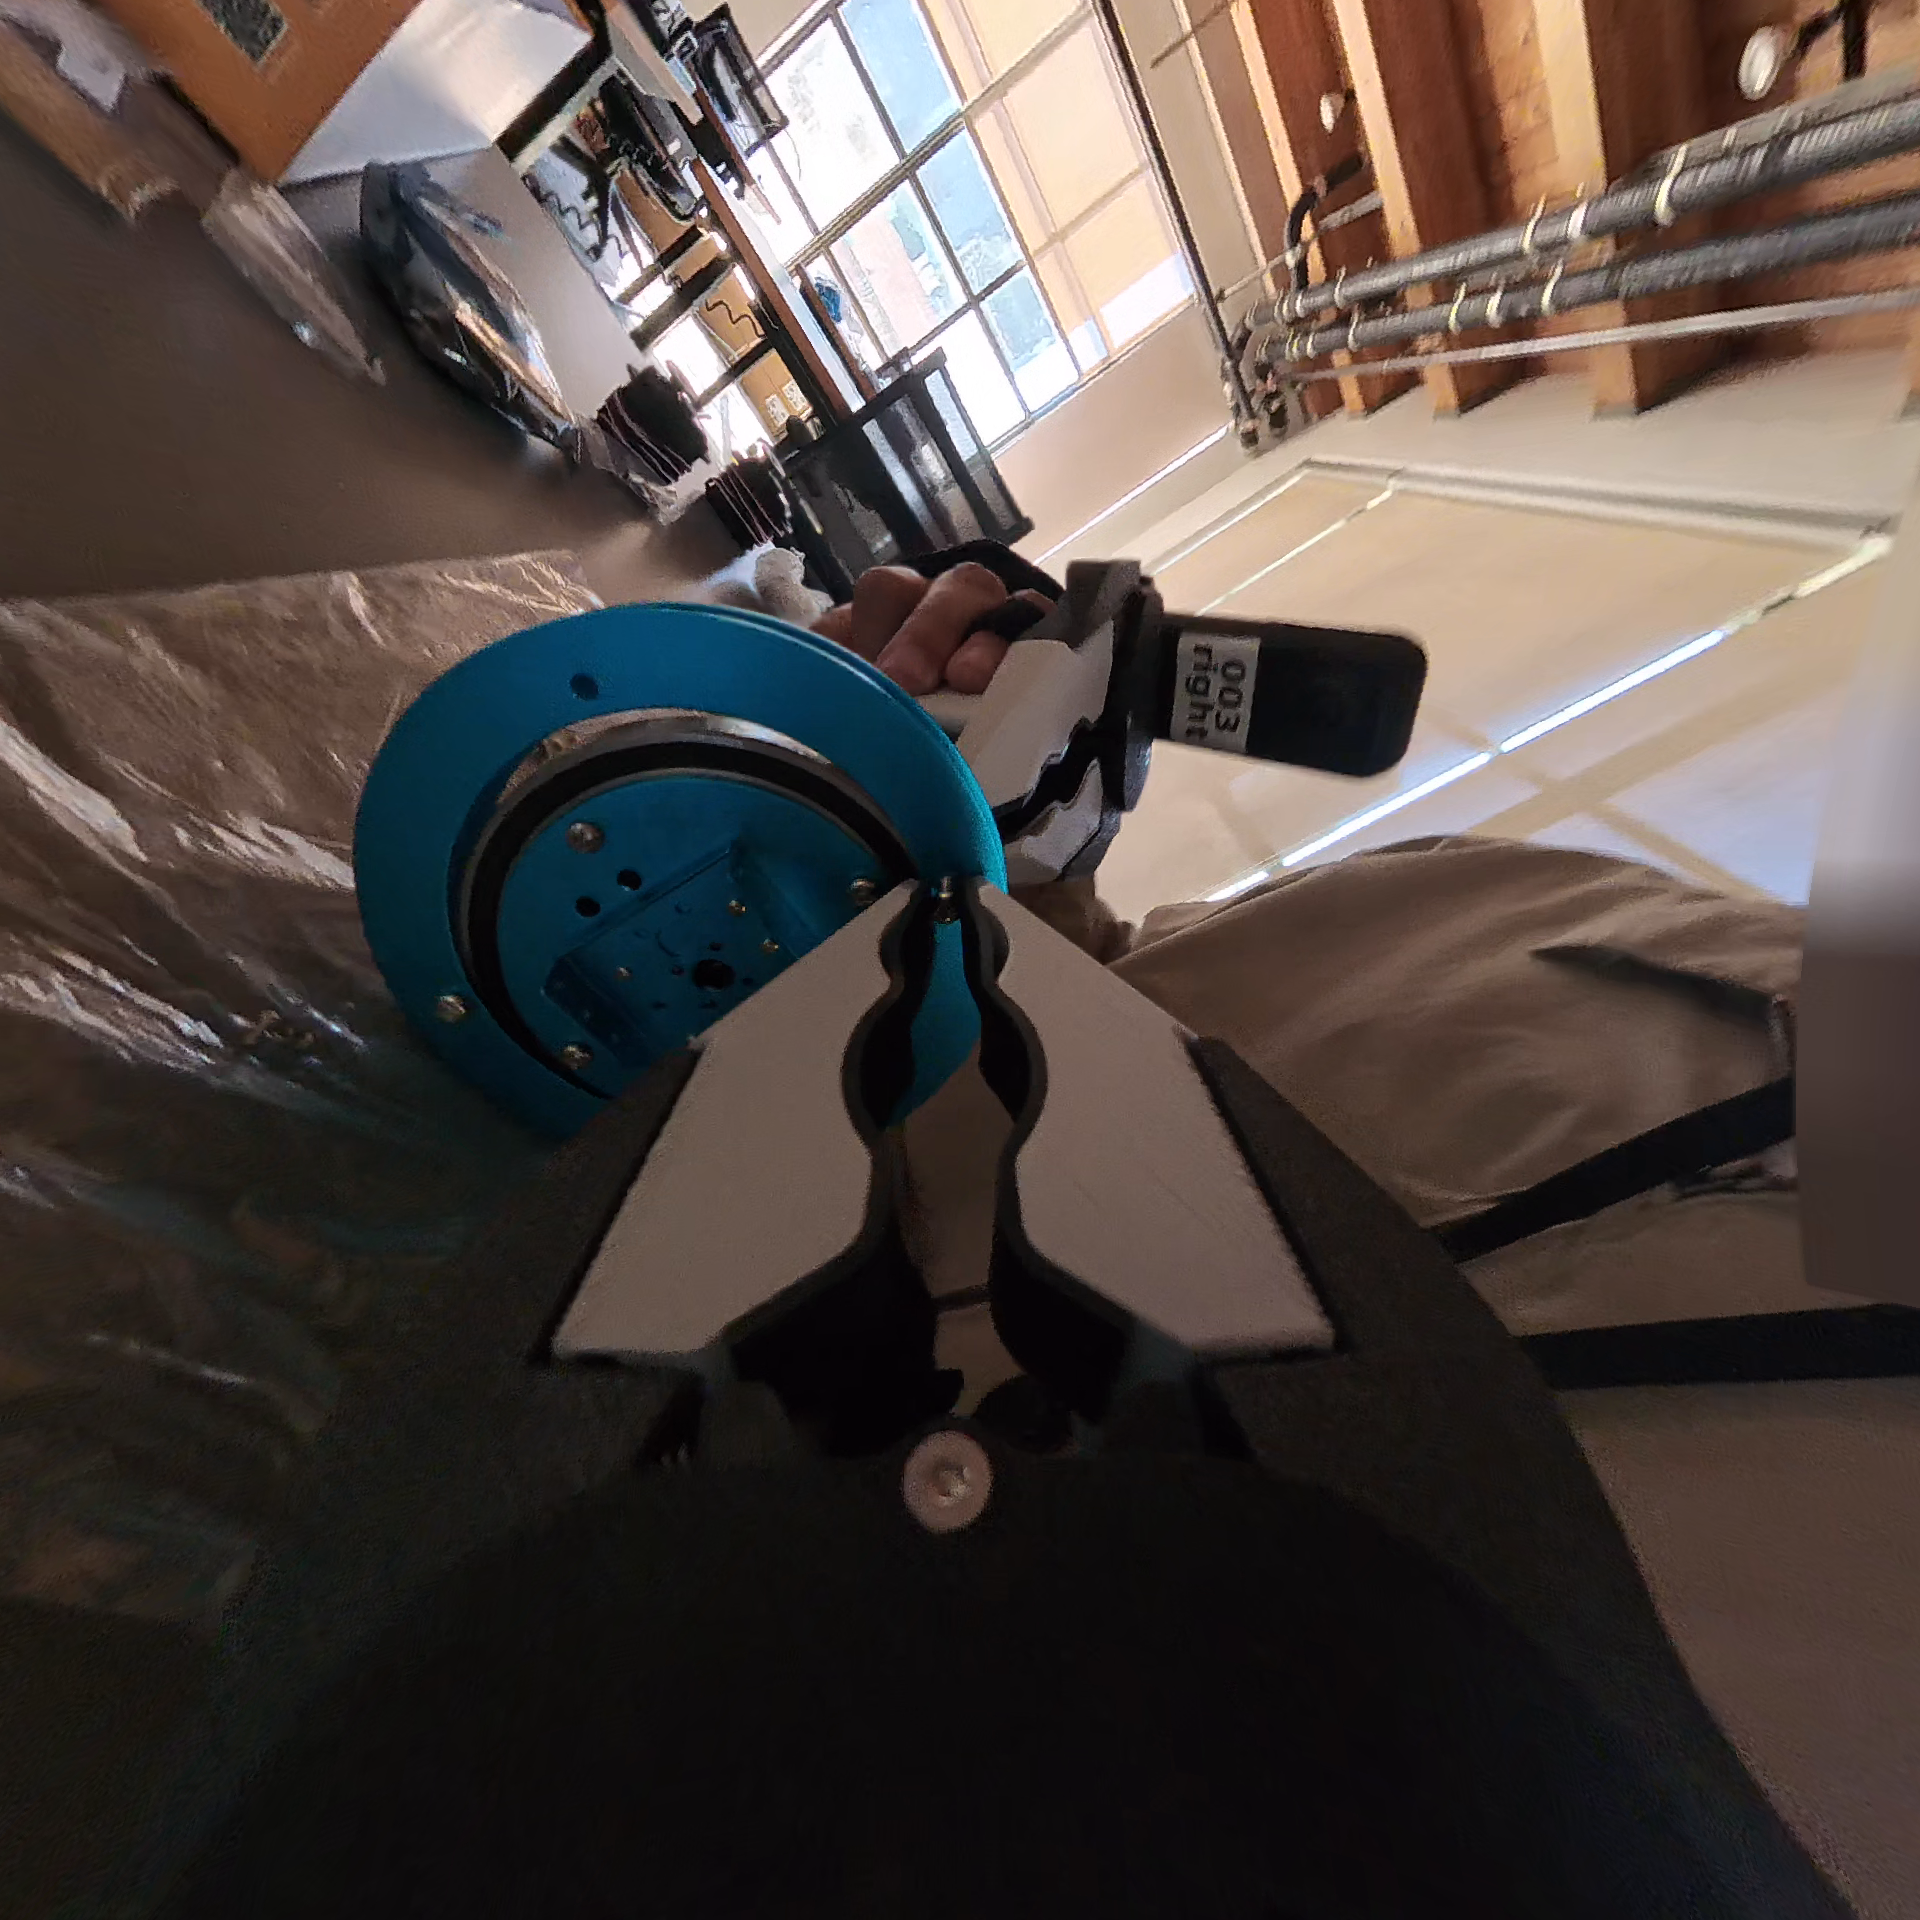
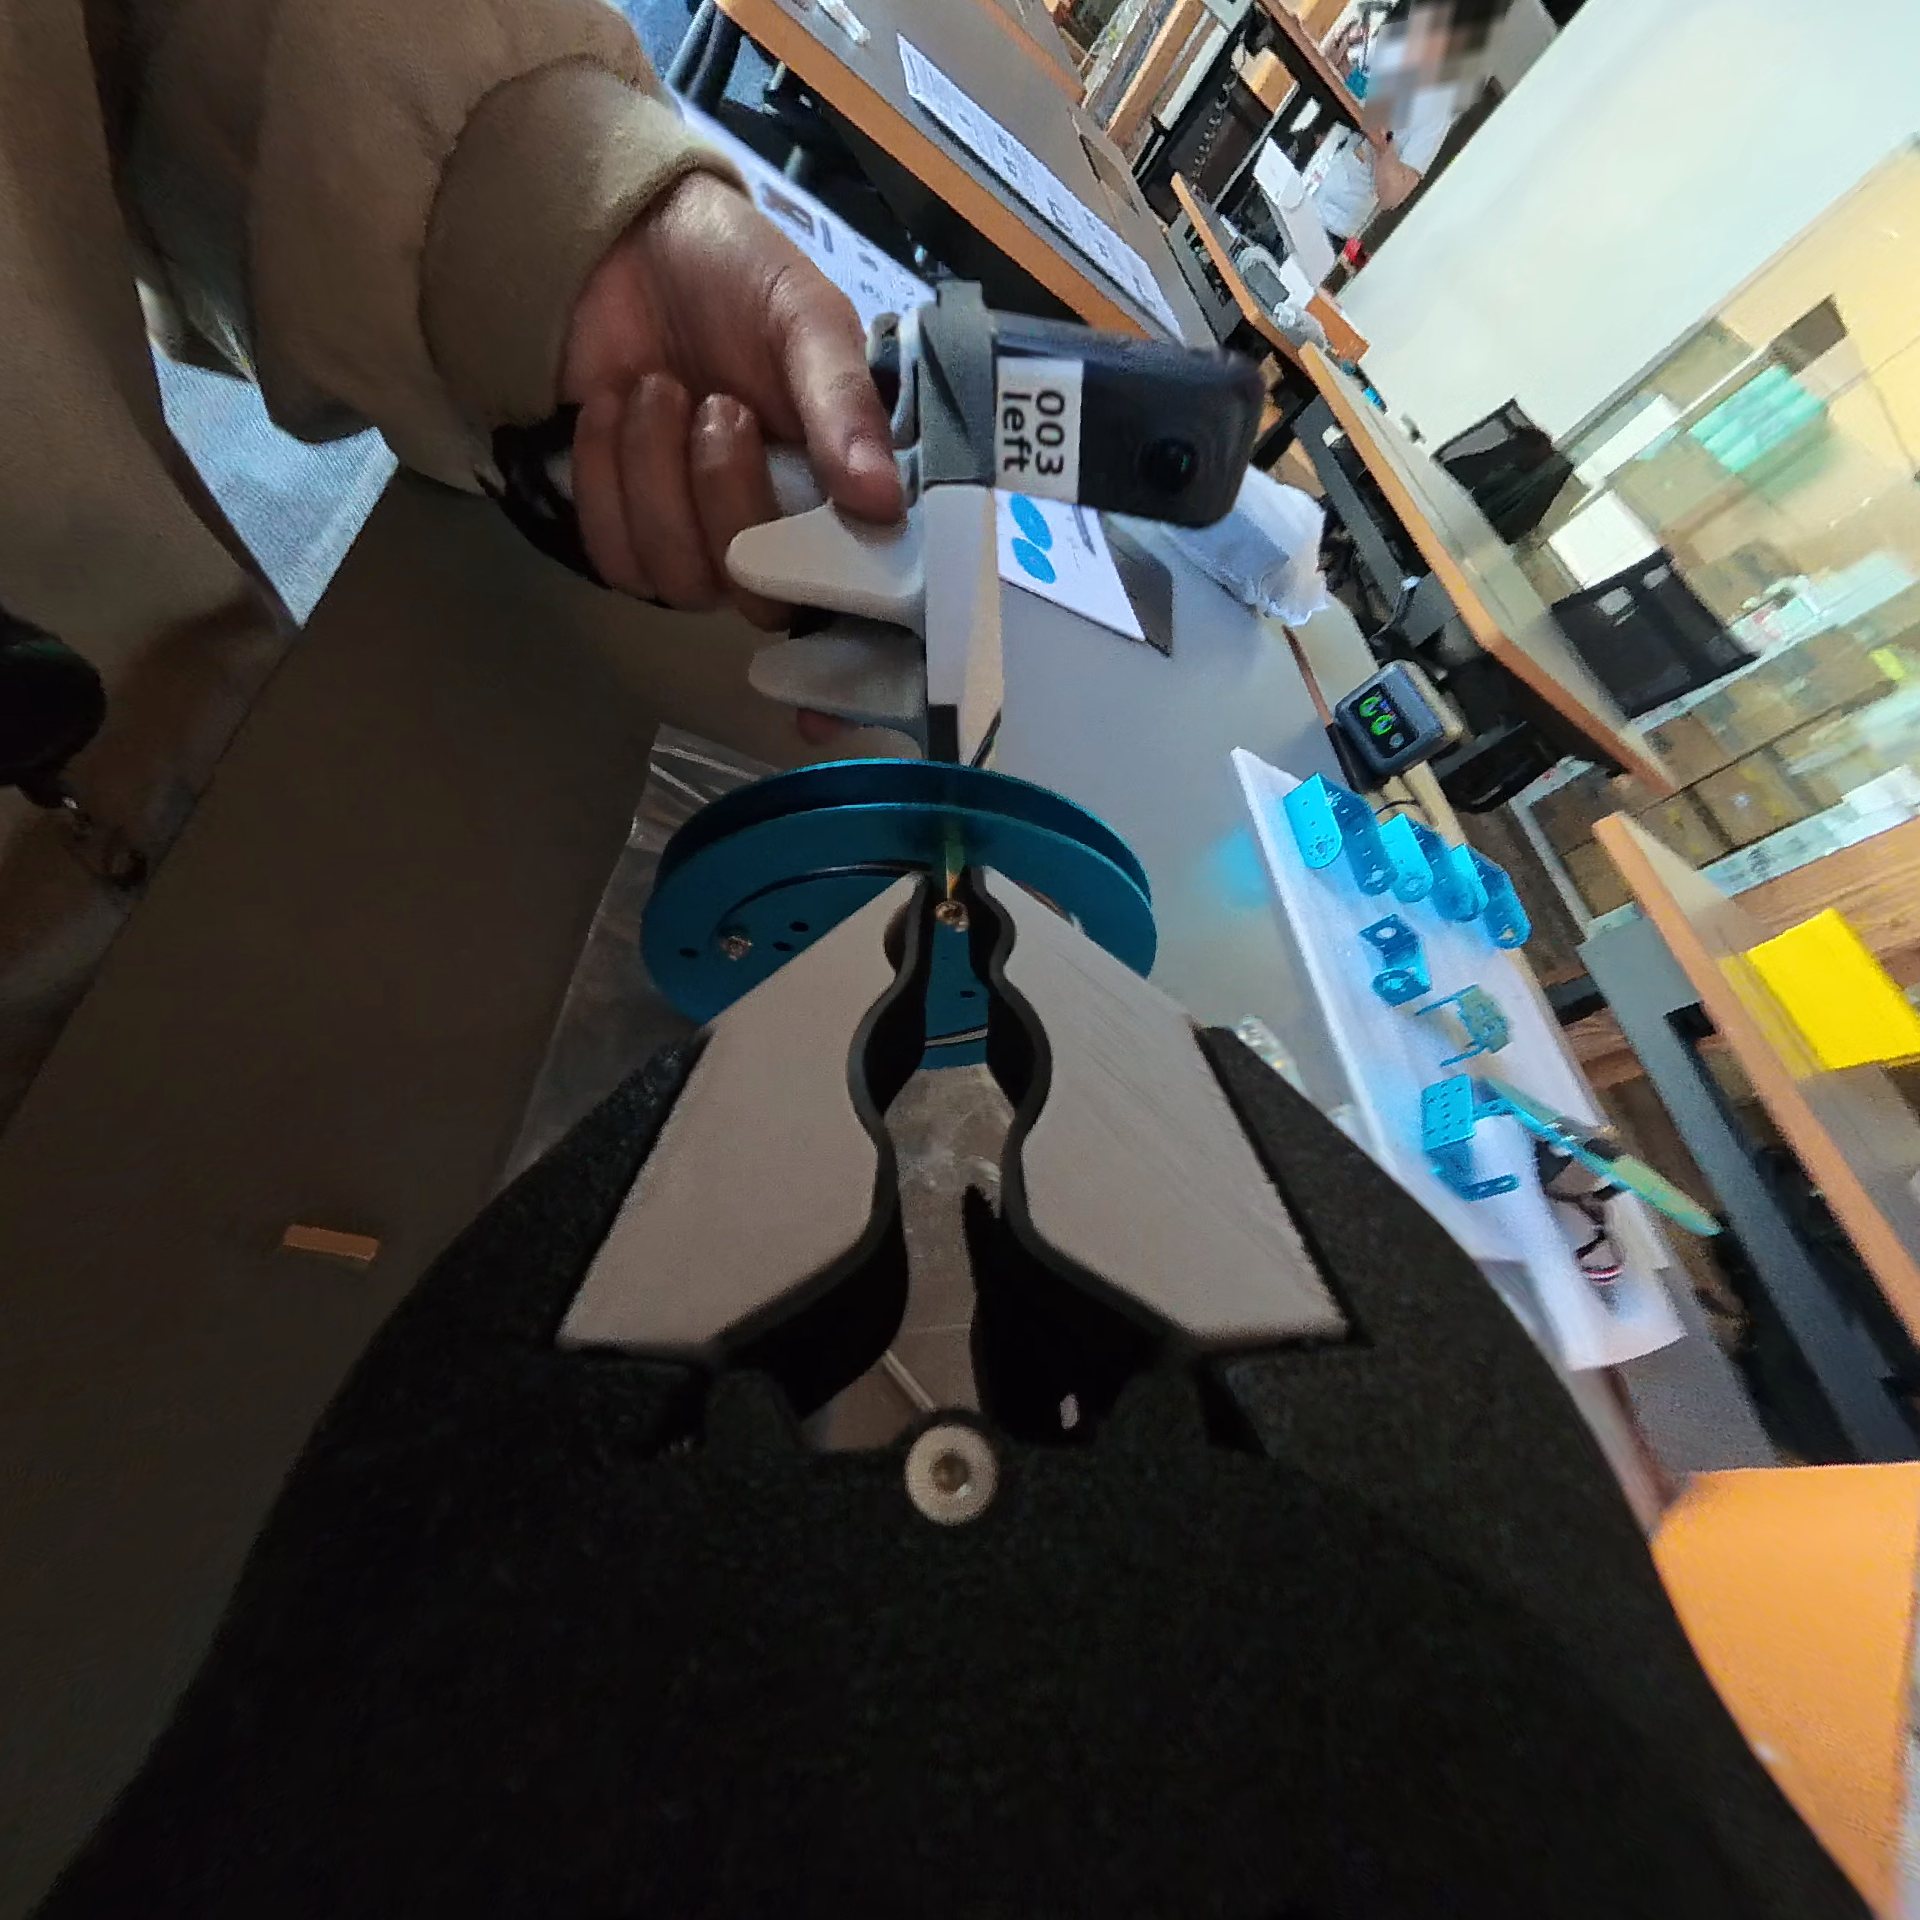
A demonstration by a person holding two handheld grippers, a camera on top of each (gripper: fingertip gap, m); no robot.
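A blue metal disc [image 1: 447, 831] with two round plates, a black ring and small screws is held up between both grippers. My left gripper [image 1: 951, 891] is shut on its rim; in the right wrist view it [image 2: 961, 743] comes down onto the disc [image 2: 727, 862] from above, held by a hand [image 2: 707, 395]. My right gripper [image 2: 951, 888] is shut on the disc's edge, with a small brass screw [image 2: 951, 914] showing between its fingers. In the left wrist view the right gripper [image 1: 1049, 727] reaches in behind the disc, its tips hidden.
Crinkled clear plastic sheet [image 1: 208, 779] lies under the disc on the grey table [image 2: 1143, 779]. A white tray [image 2: 1299, 883] at the right holds several blue metal brackets [image 2: 1403, 852]. A small device with a lit screen [image 2: 1387, 717] and a printed paper [image 2: 1070, 582] lie farther back. Left and right tips are no more than a few centimetres apart.
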